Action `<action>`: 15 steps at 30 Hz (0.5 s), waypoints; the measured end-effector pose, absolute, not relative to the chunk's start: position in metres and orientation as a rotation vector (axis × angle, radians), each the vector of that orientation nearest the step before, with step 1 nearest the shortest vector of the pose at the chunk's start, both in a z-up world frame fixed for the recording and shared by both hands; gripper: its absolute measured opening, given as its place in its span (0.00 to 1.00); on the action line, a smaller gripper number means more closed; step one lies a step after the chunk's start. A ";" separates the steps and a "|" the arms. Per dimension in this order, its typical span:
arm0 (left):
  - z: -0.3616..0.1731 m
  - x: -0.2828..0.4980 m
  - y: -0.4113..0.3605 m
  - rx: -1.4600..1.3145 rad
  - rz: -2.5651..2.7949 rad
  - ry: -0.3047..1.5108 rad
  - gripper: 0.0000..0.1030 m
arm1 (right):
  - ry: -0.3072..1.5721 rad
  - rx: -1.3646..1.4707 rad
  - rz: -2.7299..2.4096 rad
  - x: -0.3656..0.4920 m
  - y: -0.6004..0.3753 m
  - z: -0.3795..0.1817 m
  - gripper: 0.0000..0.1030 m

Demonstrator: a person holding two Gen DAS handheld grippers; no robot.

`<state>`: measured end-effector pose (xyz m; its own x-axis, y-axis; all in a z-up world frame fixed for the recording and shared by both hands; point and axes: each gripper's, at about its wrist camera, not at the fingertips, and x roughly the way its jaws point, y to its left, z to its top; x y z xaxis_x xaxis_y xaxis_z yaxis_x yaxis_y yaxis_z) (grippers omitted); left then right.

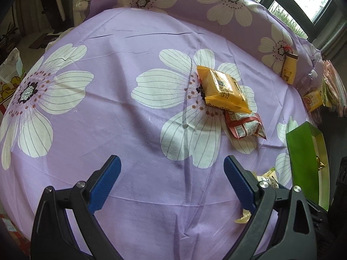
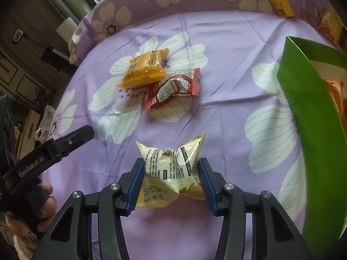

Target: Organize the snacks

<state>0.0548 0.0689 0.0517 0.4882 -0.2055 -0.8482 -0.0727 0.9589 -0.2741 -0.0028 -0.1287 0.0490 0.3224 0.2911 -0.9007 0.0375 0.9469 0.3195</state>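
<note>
My right gripper (image 2: 171, 169) is shut on a pale yellow-green snack packet (image 2: 171, 169), which is crumpled between the blue pads and held just above the bed. An orange snack packet (image 2: 144, 69) lies partly on a red-and-white snack packet (image 2: 173, 85) further ahead; both show in the left wrist view, the orange one (image 1: 223, 88) and the red one (image 1: 245, 124). A green box (image 2: 312, 117) stands open at the right, with an orange packet inside. My left gripper (image 1: 172, 170) is open and empty over the sheet; it also shows in the right wrist view (image 2: 71, 139).
The bed has a purple flowered sheet (image 1: 130, 134) and a matching pillow (image 1: 216, 8) at the back. A yellow bottle (image 1: 289, 69), a clear bottle (image 1: 305, 82) and a small orange box (image 1: 313, 100) lie at the far right. The green box also shows in the left wrist view (image 1: 303, 164).
</note>
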 end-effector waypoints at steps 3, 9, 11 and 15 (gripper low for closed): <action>0.053 0.054 0.064 -0.292 -0.120 1.059 0.92 | 1.179 0.333 0.168 -0.007 -0.140 0.063 0.64; 0.049 0.048 0.042 -0.353 -0.303 1.118 0.80 | 1.092 0.474 0.186 -0.013 -0.169 0.078 0.70; 0.047 0.045 0.030 -0.349 -0.370 1.131 0.80 | 1.102 0.526 0.197 -0.012 -0.175 0.074 0.70; 0.044 0.039 0.007 -0.318 -0.450 1.146 0.75 | 1.134 0.573 0.225 -0.008 -0.176 0.064 0.70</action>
